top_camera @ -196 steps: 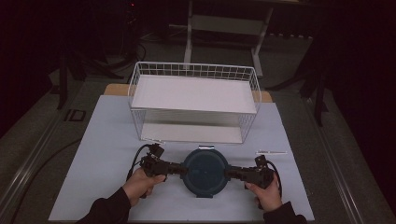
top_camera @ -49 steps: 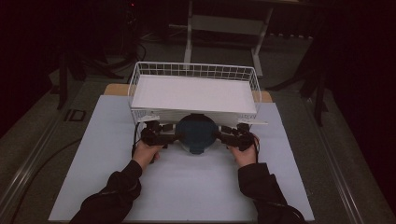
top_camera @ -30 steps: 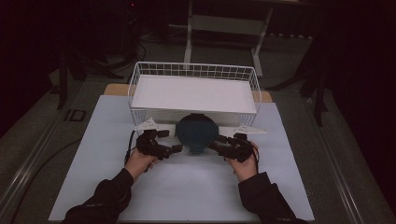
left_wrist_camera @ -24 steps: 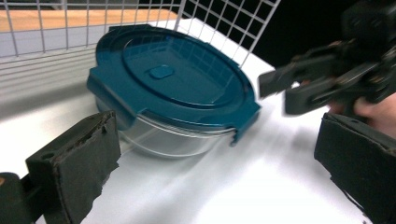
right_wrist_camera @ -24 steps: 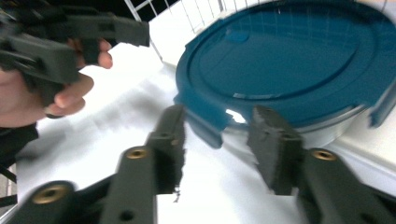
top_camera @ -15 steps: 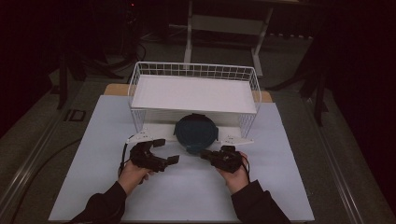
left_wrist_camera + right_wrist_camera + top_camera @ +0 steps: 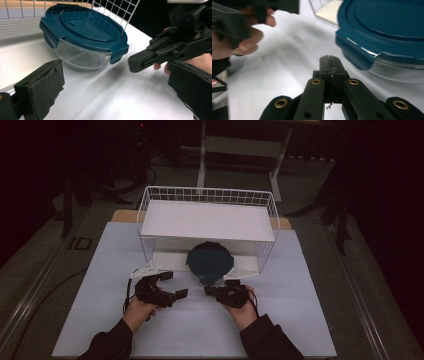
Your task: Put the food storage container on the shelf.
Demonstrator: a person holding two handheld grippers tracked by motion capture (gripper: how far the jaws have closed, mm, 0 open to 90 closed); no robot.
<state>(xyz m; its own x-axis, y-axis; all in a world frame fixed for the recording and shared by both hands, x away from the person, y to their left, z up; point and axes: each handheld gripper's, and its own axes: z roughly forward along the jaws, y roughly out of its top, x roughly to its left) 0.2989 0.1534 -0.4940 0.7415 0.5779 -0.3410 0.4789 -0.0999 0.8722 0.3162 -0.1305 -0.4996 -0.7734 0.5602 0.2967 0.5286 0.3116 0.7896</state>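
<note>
Round clear glass container with dark teal clip-on lid [image 7: 209, 262] sits on the white table surface [image 7: 300, 320], tucked half under the lower front edge of the white wire basket shelf [image 7: 207, 220], lid on. Left gripper [image 7: 170, 285] has jaws spread wide, holding nothing; in the left gripper view the container [image 7: 82, 42] lies ahead and to the left of the gap. Right gripper [image 7: 212, 291] has jaws pressed together, empty; in the right gripper view the container [image 7: 384, 32] is just ahead to the right, apart from the tips. Both grippers sit on the near side, container lies forward and between them, right gripper nearer. Container is round, no long axis; lid tabs stick out at sides. Shelf wires close behind and overhead limit room; open table toward the person is free for moving.
</note>
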